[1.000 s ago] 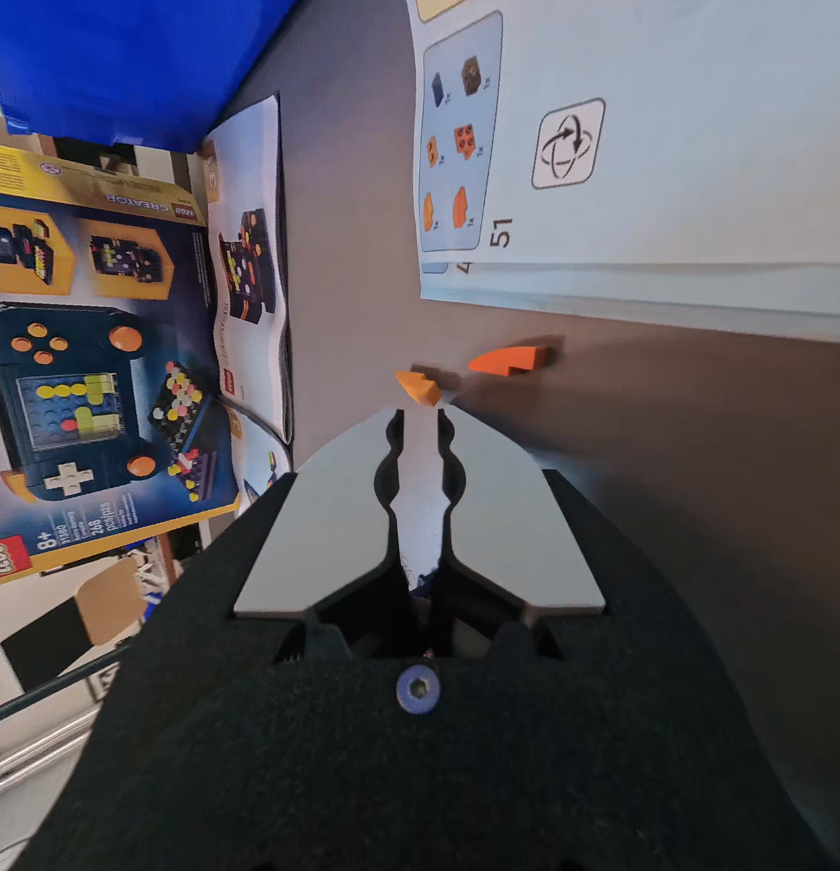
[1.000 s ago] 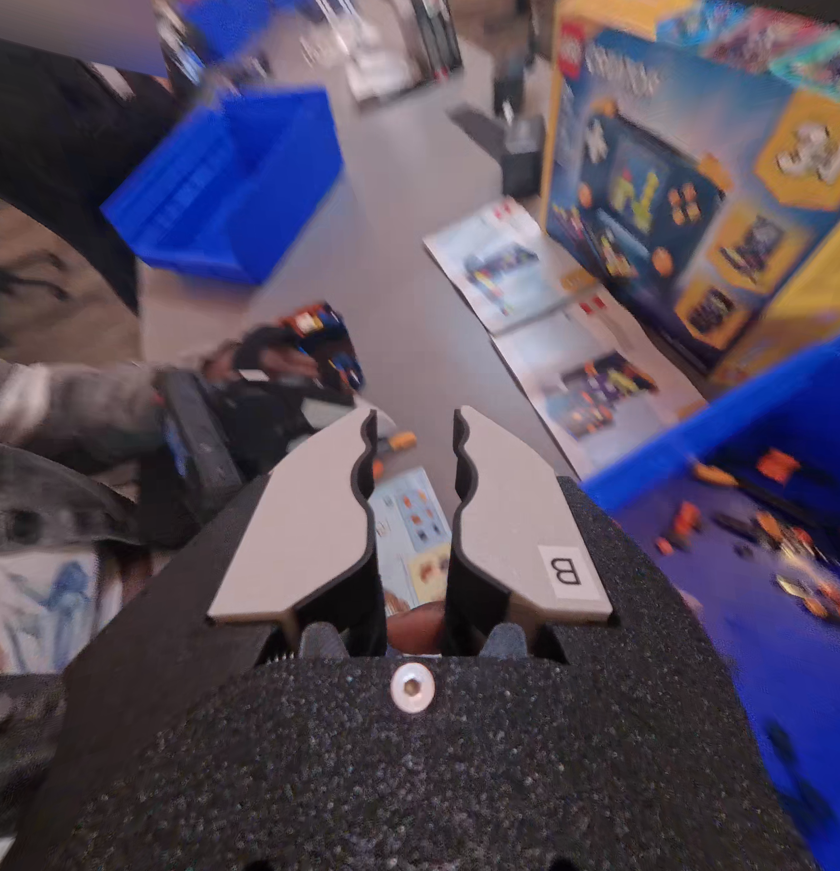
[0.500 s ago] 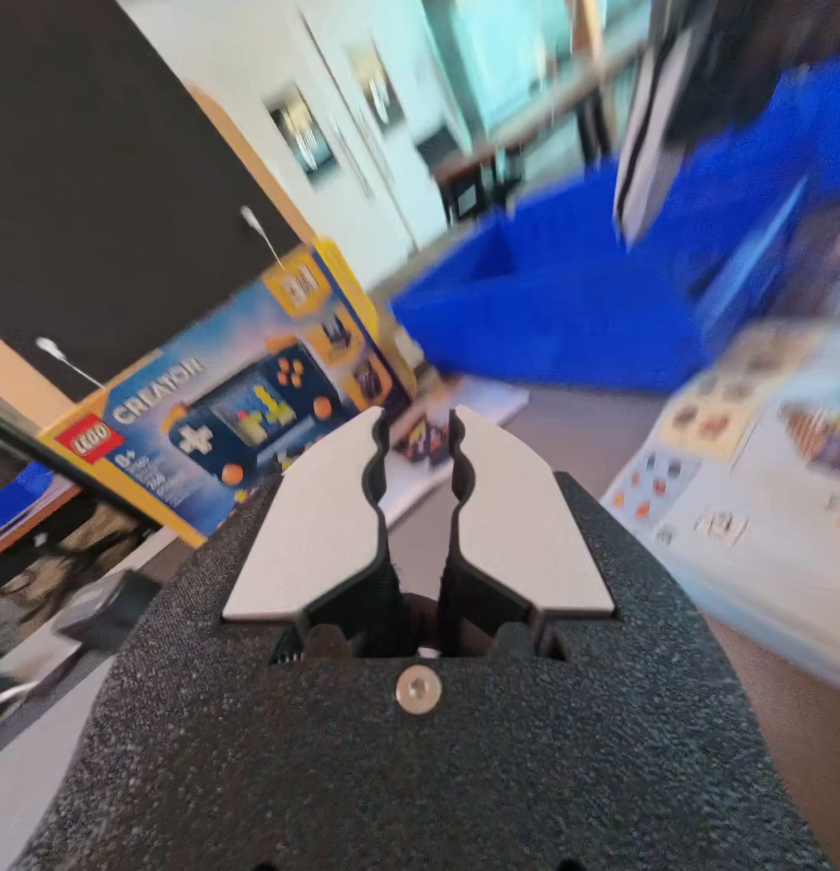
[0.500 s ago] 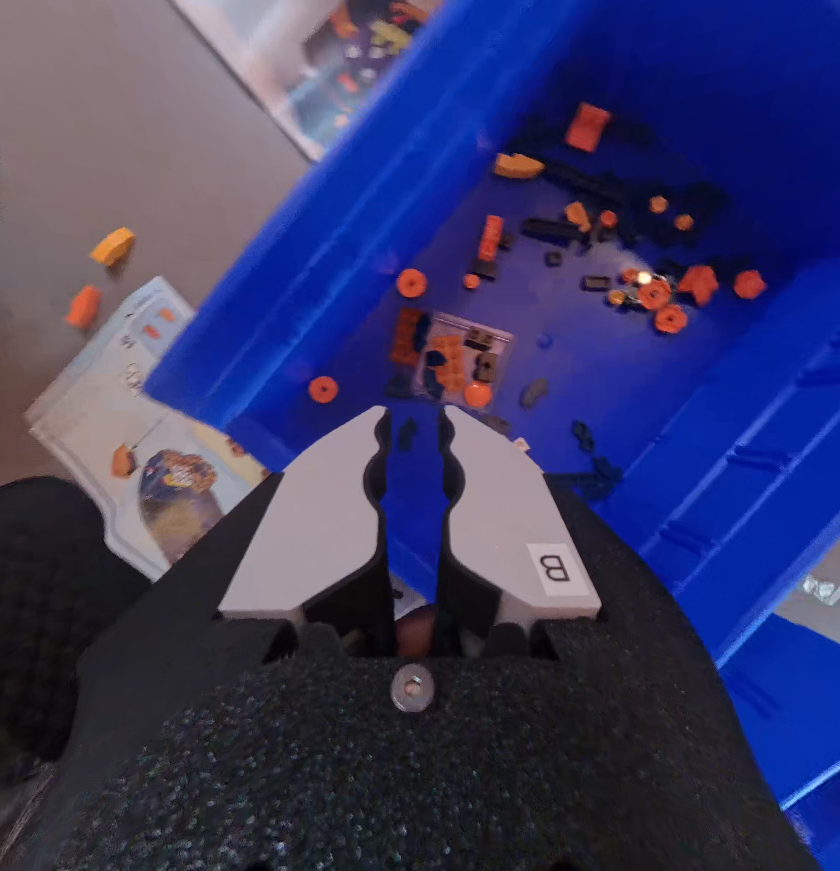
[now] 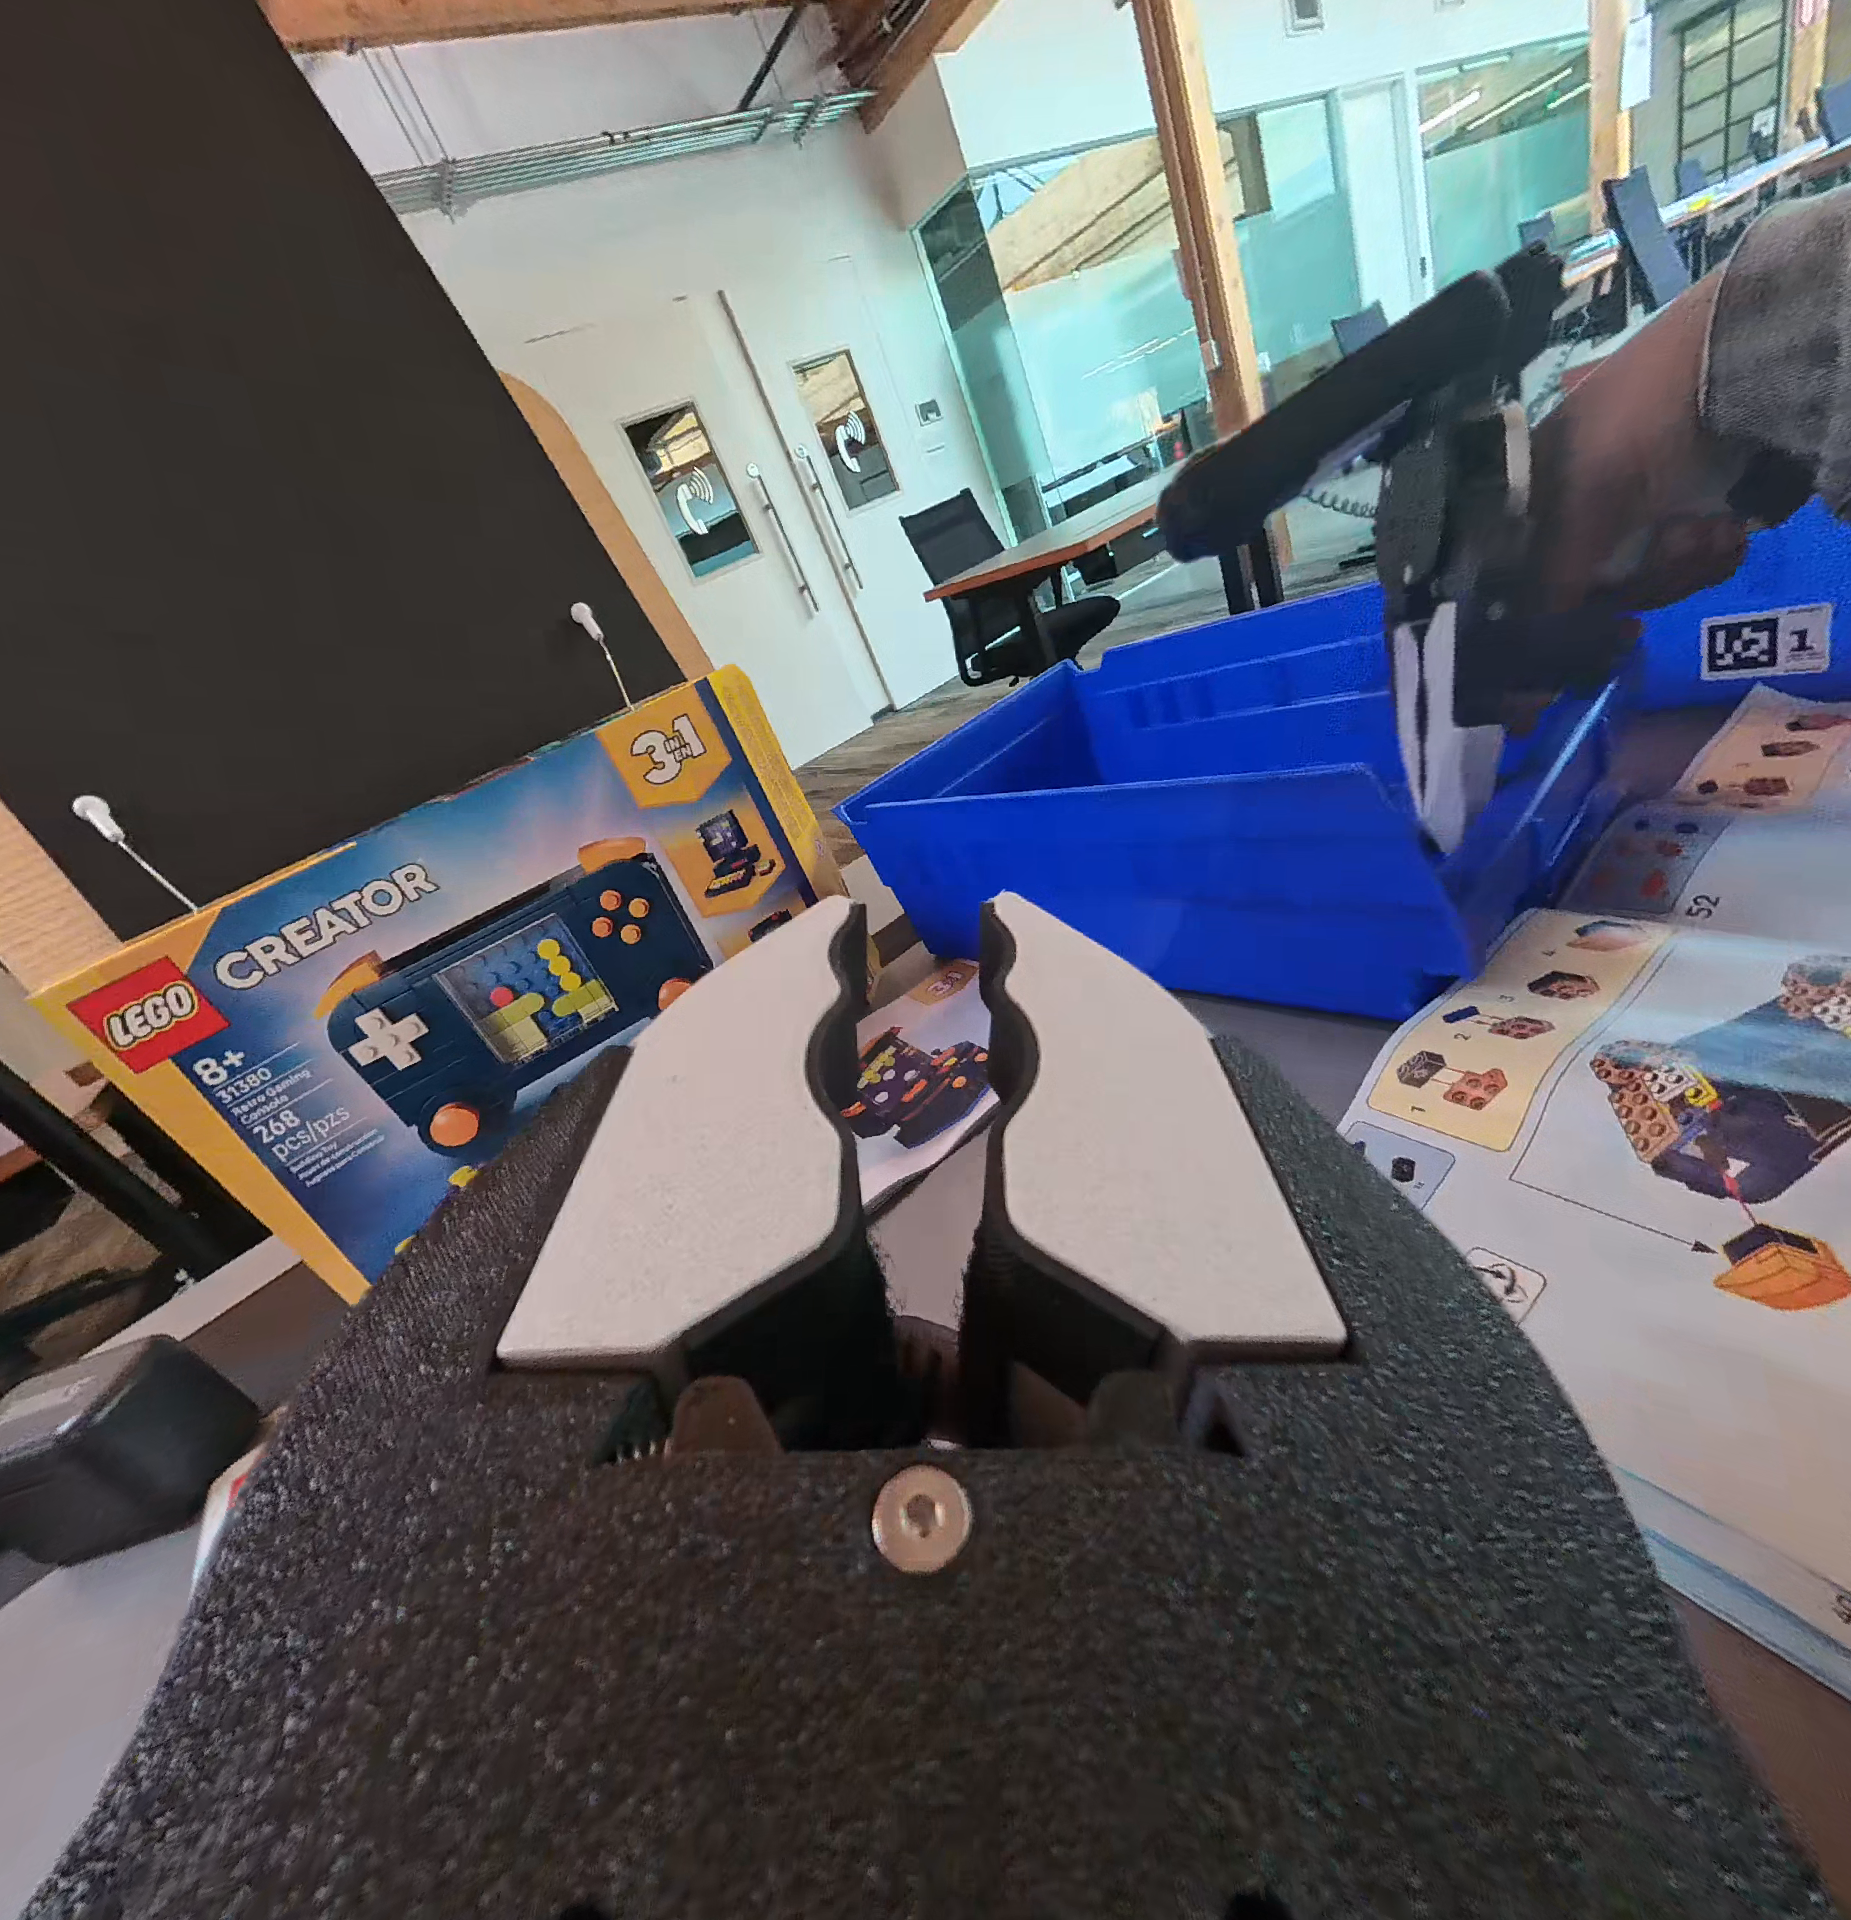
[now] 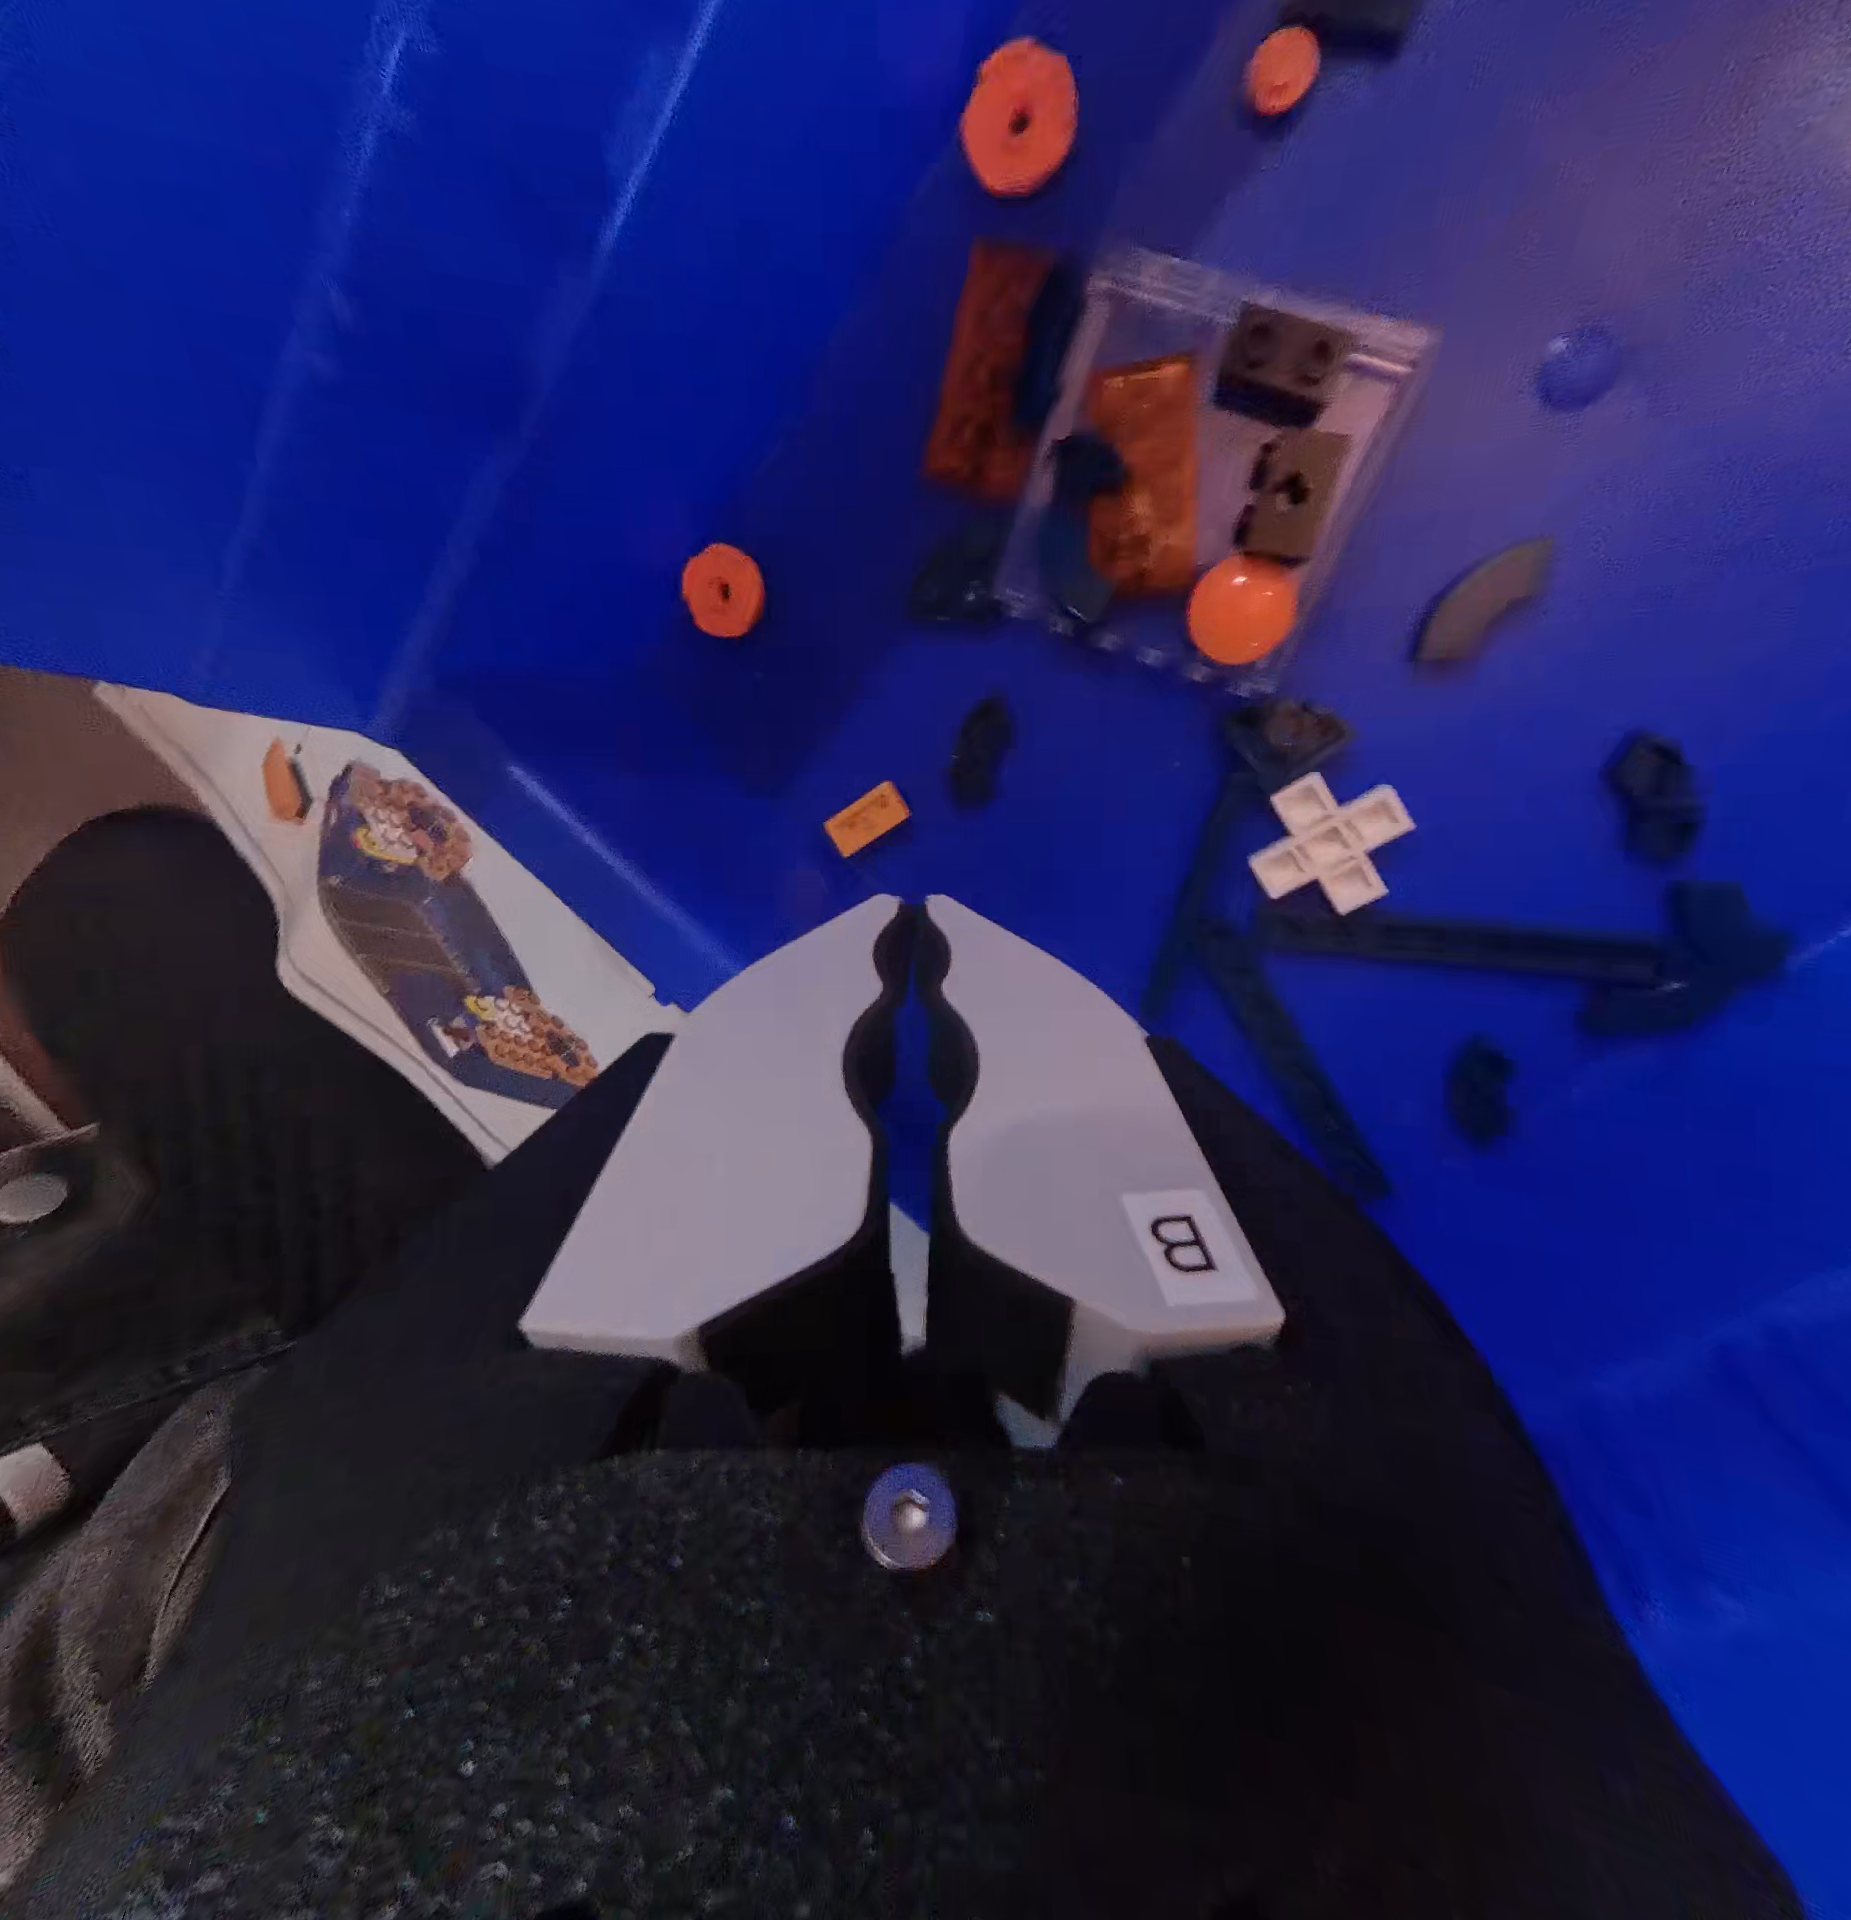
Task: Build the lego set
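Right claw (image 6: 913, 906) closed, seemingly bare, over blue bin (image 6: 381, 364).

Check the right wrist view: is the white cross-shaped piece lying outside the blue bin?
No: the white cross-shaped piece lies on the floor of the blue bin, among loose orange and dark pieces.

Loose bricks (image 6: 867, 819) in bin (image 6: 381, 364); booklet (image 6: 412, 894) left.

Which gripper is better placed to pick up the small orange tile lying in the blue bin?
Right. The right gripper is inside the blue bin, fingertips closed just short of the orange tile. The left gripper hangs open outside it.
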Demonstrator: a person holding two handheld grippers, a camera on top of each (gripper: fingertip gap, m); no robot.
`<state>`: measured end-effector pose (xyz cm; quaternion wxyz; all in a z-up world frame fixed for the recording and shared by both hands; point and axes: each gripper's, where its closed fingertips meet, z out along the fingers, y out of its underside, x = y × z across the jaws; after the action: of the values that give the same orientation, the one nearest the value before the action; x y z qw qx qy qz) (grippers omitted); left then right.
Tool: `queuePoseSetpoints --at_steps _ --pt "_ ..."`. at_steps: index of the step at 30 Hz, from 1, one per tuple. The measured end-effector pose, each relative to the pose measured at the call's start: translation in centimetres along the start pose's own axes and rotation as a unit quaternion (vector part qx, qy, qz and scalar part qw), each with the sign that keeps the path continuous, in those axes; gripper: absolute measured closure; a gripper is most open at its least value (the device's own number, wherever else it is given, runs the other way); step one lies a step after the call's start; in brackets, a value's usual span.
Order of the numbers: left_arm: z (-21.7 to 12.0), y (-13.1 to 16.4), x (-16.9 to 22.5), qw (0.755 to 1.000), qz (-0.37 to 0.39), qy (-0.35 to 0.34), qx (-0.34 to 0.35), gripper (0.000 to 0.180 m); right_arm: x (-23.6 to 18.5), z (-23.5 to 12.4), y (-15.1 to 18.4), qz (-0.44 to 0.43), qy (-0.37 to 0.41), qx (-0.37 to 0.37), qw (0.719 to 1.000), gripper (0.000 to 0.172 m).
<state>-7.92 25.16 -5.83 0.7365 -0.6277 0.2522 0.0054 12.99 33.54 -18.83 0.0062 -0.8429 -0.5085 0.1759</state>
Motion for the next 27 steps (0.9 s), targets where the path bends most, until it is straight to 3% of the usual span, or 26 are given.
queuePoseSetpoints --at_steps 3,5,10,15,19,24,27 --pt "0.0 0.1 0.1 1.0 0.0 0.003 -0.003 0.161 -2.8 0.2 0.2 -0.02 -0.086 -0.008 0.996 0.172" --pt "0.0 0.1 0.1 1.0 0.003 0.002 -0.003 0.161 -3.7 0.5 0.3 -0.056 -0.098 -0.018 0.993 0.172" --pt "0.1 0.4 0.2 1.0 0.007 0.005 -0.008 0.161 -2.8 -1.2 -3.1 -0.085 -0.034 0.073 0.993 0.167" --pt "0.3 0.9 0.3 1.0 0.02 0.004 -0.016 0.161 2.6 -4.4 -7.7 -0.071 0.133 0.218 0.964 0.16" --pt "0.4 1.2 0.3 1.0 0.014 0.007 -0.02 0.161 4.2 -4.9 -11.2 -0.02 0.134 0.322 0.937 0.159" --pt "0.5 1.3 0.4 0.999 0.026 0.006 -0.019 0.161 5.0 -2.9 -12.3 -0.025 0.138 0.286 0.948 0.156" --pt "0.6 1.9 0.2 0.999 0.021 0.005 -0.029 0.161 6.1 -2.0 -12.8 -0.062 0.144 0.219 0.963 0.152"
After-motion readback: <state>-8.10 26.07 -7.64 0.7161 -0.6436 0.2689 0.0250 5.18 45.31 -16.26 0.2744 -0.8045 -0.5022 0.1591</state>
